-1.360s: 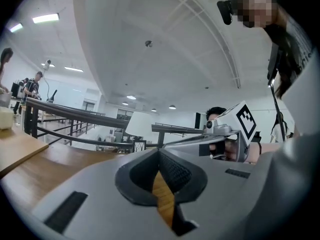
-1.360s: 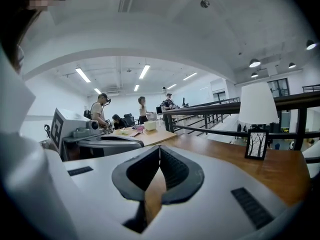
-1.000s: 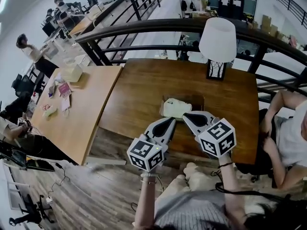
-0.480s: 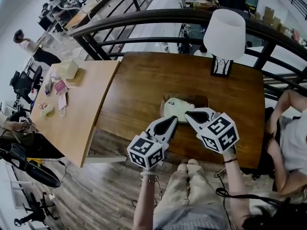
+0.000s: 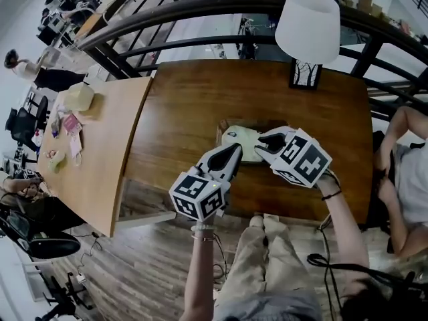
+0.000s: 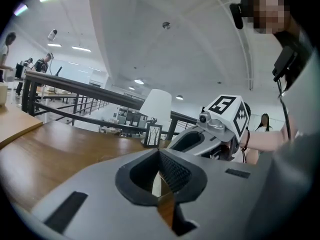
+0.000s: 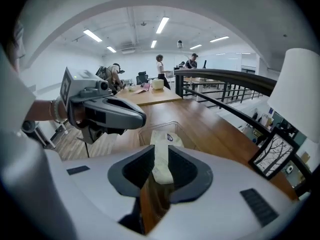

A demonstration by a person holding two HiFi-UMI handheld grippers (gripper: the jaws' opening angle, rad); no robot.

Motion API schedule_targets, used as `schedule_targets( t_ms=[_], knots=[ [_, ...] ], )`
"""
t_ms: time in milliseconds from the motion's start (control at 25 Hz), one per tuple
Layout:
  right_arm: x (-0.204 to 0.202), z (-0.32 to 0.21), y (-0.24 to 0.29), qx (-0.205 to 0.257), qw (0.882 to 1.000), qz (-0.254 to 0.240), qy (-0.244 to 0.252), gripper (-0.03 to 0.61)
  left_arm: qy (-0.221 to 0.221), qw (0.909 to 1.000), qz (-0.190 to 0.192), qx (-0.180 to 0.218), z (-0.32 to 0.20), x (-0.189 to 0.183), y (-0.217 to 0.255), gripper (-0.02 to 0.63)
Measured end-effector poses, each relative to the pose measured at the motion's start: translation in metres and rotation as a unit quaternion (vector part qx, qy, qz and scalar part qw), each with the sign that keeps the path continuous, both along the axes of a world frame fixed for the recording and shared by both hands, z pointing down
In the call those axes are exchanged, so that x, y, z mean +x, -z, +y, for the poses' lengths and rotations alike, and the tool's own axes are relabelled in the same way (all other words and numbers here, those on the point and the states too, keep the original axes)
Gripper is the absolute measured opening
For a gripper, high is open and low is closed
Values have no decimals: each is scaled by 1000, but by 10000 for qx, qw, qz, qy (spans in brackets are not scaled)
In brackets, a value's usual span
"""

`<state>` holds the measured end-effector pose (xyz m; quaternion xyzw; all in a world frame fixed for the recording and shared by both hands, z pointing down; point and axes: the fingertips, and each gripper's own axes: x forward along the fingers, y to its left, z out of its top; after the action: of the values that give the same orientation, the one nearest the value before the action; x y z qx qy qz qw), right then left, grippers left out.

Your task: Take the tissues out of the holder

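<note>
A pale tissue pack (image 5: pixel 242 141) lies in a clear holder (image 5: pixel 224 127) on the dark wood table (image 5: pixel 194 99). My right gripper (image 5: pixel 262 141) sits at the pack's right end with its jaws opening. In the right gripper view the pack (image 7: pixel 162 149) shows through the gap of that gripper (image 7: pixel 160 170), inside the holder (image 7: pixel 145 131), and the pads do not press on it. My left gripper (image 5: pixel 235 149) points at the holder's near edge. Its jaws (image 6: pixel 159 176) are nearly together with nothing between them.
A white-shaded lamp (image 5: pixel 307 29) stands at the table's far right. A black railing (image 5: pixel 200 9) runs behind the table. To the left is a lighter table (image 5: pixel 87 152) with small items on it. A person (image 5: pixel 408 179) sits at the right end.
The right gripper has moved forward and left, from the table's near edge to the pack's right end. The left gripper's tip has come closer to the holder.
</note>
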<state>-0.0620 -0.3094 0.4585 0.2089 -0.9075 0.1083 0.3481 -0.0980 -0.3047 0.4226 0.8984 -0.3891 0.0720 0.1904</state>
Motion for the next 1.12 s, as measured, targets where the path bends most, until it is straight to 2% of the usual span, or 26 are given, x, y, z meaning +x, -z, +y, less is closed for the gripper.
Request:
schedule_targets(
  t_ms=[120,320,600,840,1120],
  knots=[
    [-5,-5,-9,-131,9997,71,215,103,-67,10000,-64,-12,-9,1,-3,8],
    [-8,-9,-28,-334,9975,348,521,135,-125,9997,-227,-40,-21,-2,-6,8],
    [-3,-13,-52,-288,9897,1051,931,140,-146,9996,-236,-35,-29,0,-12,8],
    [-14,-8,-65,-267,9827,1353,1233,140,-152,9996,-208,-84,-29,-1,-19,8],
    [-20,-12,-82,-416,9800,1510,1231,134,-137,9996,-205,-114,-33,-3,-21,8]
  ],
)
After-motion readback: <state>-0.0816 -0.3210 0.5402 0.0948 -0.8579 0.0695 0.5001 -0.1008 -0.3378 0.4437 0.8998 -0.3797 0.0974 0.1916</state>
